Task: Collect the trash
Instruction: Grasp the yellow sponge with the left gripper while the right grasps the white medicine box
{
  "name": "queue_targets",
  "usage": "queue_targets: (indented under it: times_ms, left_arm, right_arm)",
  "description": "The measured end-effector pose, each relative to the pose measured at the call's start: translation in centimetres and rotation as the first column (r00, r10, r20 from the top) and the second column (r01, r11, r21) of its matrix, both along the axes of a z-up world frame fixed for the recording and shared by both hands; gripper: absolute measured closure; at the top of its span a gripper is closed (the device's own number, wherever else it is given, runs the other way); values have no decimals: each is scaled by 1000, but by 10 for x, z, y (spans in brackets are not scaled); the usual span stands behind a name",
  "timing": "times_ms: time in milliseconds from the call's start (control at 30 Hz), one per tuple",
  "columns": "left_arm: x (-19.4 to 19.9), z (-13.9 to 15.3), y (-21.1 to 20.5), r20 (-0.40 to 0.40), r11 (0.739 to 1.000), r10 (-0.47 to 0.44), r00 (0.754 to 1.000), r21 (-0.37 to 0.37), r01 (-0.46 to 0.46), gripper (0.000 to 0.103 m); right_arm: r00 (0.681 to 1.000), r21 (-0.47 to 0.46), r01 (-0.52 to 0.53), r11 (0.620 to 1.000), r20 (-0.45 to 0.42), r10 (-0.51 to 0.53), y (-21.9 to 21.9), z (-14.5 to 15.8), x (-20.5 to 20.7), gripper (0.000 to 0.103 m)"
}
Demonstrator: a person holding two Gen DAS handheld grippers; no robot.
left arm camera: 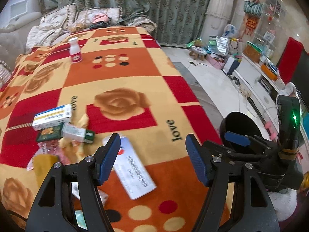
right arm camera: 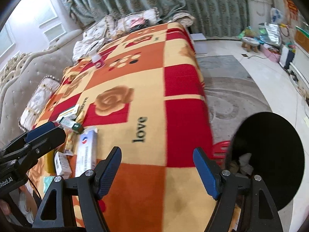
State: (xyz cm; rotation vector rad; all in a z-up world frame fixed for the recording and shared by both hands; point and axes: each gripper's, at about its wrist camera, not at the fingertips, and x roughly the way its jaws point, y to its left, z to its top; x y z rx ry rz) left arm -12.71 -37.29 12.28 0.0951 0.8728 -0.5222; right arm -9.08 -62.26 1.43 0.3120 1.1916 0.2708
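- Green patterned curtains (left arm camera: pixel 135 5) hang across the back; daylight comes through
- A bed under a red, orange and cream rose blanket (left arm camera: pixel 123 73); cushions (left arm camera: pixel 98 15) piled at its far end
- Pale tiled floor (left arm camera: pixel 208 77); grey rug (right arm camera: pixel 231 96) beside the bed
- A low white cabinet (left arm camera: pixel 251 73) lines the right wall

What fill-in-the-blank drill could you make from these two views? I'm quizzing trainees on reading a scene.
1. The white bottle stands ____ on the blanket.
2. The word printed on the blanket is ____.
3. Both the left gripper and the right gripper hold ____.
4. The trash bin beside the blanket is coloured ____.

Missing words: upright; love; nothing; black
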Motion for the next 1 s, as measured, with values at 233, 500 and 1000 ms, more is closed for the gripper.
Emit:
queue_targets:
  times_ms: [233, 500, 1000]
  left_arm:
    - [6, 2, 46, 3, 998, 56, 998, 20, -57, 34]
    - [8, -5, 108, -4, 991, 120, 993, 61, -119, 34]
    - [16, -56, 187, -183, 976, 209, 960, -17, -216, 34]
  right_arm:
    - [997, 16, -79, 997, -9, 79, 45, -3, 6, 29]
    - [985, 33, -168, 985, -23, 169, 95, -8, 9, 28]
    - [955, 13, -289, 957, -61, 289, 158, -29, 7, 28]
